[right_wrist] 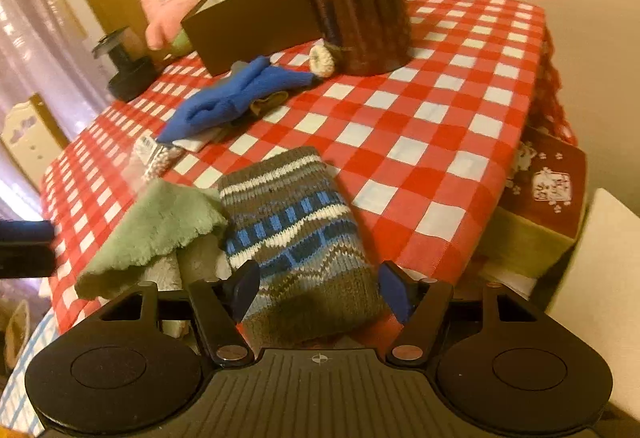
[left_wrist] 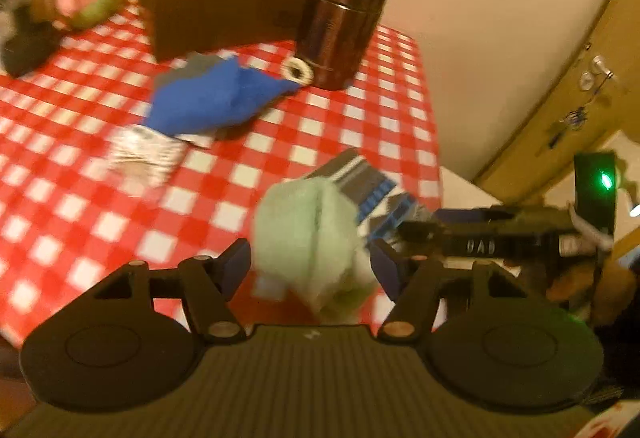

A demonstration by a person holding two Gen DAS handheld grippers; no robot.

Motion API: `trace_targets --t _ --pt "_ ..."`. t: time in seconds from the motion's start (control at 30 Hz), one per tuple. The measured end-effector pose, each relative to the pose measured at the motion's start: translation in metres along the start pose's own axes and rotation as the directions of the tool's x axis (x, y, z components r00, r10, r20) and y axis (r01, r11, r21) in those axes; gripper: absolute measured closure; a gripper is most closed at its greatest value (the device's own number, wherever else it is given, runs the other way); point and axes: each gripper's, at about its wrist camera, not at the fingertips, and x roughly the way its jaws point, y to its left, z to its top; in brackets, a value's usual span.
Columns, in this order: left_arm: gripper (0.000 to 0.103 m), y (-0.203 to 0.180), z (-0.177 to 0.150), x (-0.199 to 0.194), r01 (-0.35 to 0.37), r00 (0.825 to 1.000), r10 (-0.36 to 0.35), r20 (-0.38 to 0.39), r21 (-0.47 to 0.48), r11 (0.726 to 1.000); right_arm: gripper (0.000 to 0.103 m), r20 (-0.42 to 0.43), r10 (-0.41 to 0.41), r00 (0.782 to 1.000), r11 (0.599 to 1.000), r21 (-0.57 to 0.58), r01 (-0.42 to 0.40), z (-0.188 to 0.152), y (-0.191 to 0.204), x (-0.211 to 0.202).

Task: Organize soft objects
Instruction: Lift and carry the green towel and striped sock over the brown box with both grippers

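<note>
A pale green fluffy cloth (left_wrist: 304, 222) lies at the near edge of the red-checked table (left_wrist: 60, 198), between the spread fingers of my left gripper (left_wrist: 310, 262), which is open. Beside it, to the right, lies a brown, blue and white knitted sock (right_wrist: 296, 222); my right gripper (right_wrist: 320, 290) is open around its near end, pads close to its sides. In the right wrist view the green cloth (right_wrist: 160, 222) sits left of the sock. Farther back lie a blue cloth (right_wrist: 236, 98), a small crocheted ring (right_wrist: 322, 60) and a pink plush (right_wrist: 164, 14).
A dark brown box (left_wrist: 224, 10) and a tall dark canister (left_wrist: 340, 22) stand at the back of the table. A white patterned item (left_wrist: 140, 154) lies near the blue cloth (left_wrist: 212, 98). A black object (right_wrist: 128, 70) stands at the far left. A red cushion (right_wrist: 552, 190) sits beyond the right edge.
</note>
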Motion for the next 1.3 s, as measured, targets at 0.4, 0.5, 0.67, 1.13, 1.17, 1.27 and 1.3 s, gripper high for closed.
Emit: trace_targets --t 0.4,0.5,0.67,1.13,1.17,1.27,1.3 --pt "0.037 0.021 0.007 0.075 -0.071 0.991 0.057 -0.117 -0.115 0.991 0.03 0.011 0.0 1.0 1.0 -0.027 0.0 0.008 0.005 -0.004" --pt "0.041 0.023 0.004 0.088 -0.061 0.992 0.043 -0.121 -0.144 0.988 0.028 -0.013 0.015 1.0 0.998 -0.054 -0.016 0.011 0.002 0.004" --pt "0.076 0.011 0.0 0.093 -0.099 0.992 0.087 -0.096 -0.124 0.987 0.028 -0.048 0.031 0.998 0.992 -0.121 -0.036 0.016 -0.006 0.021" --pt "0.08 -0.012 0.003 0.009 -0.275 0.958 0.284 0.044 -0.143 0.951 0.091 -0.045 0.134 0.99 0.95 -0.277 -0.141 0.021 -0.008 0.022" --pt "0.08 -0.011 0.005 0.002 -0.283 0.955 0.292 0.053 -0.141 0.949 0.091 -0.031 0.14 0.99 0.951 -0.273 -0.143 0.025 -0.008 0.017" --pt "0.08 -0.011 0.019 -0.016 -0.297 0.946 0.31 0.098 -0.127 0.946 0.091 0.001 0.17 0.985 0.955 -0.249 -0.164 0.041 -0.008 0.0" --pt "0.08 -0.011 0.025 -0.02 -0.299 0.943 0.313 0.11 -0.123 0.946 0.091 0.014 0.182 0.983 0.955 -0.243 -0.173 0.047 -0.006 -0.005"
